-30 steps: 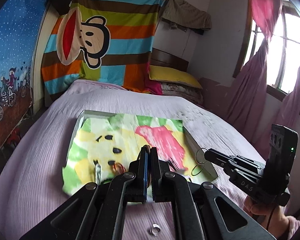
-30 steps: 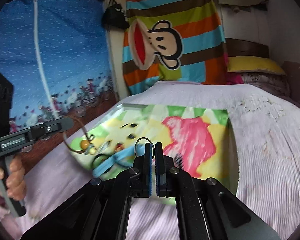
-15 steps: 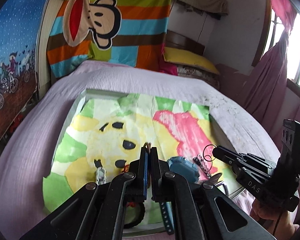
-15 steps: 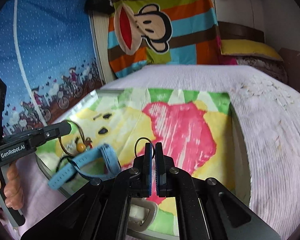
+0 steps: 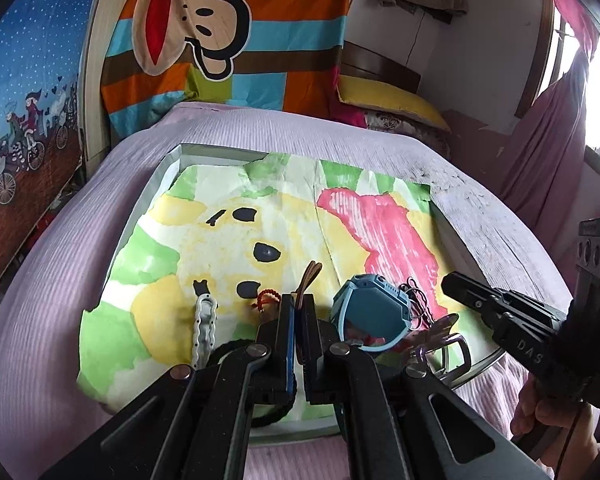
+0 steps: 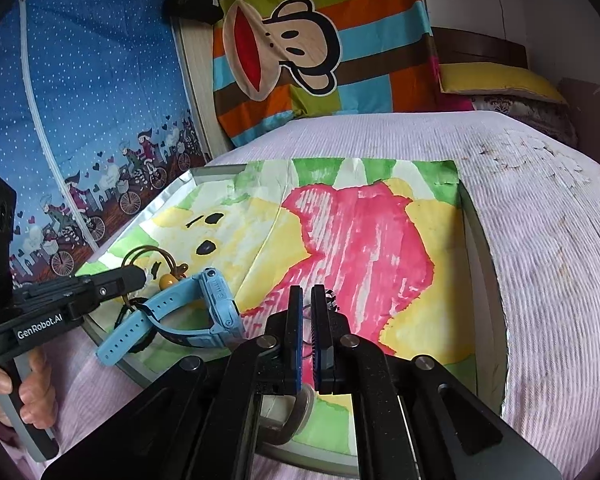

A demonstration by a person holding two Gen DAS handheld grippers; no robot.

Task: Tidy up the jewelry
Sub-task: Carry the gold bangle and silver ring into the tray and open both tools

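Observation:
A metal tray lined with a painted paper lies on the bed. My left gripper hangs low over its near end, shut on a brown cord necklace with an orange bead. Beside it lie a blue watch, a white chain bracelet, a red bead bracelet and a black hair band. My right gripper is low over the tray's near edge, its fingers a narrow gap apart. Thin black wire rings lie by its tip.
A silver buckle rests at the tray's near right corner. The purple bedspread surrounds the tray. A striped monkey blanket and yellow pillow are at the headboard. A hand holds the left gripper's handle.
Both grippers have come forward and down over the tray's near end. The wire ring no longer sticks up above the right fingertips, and that gripper's gap has widened slightly.

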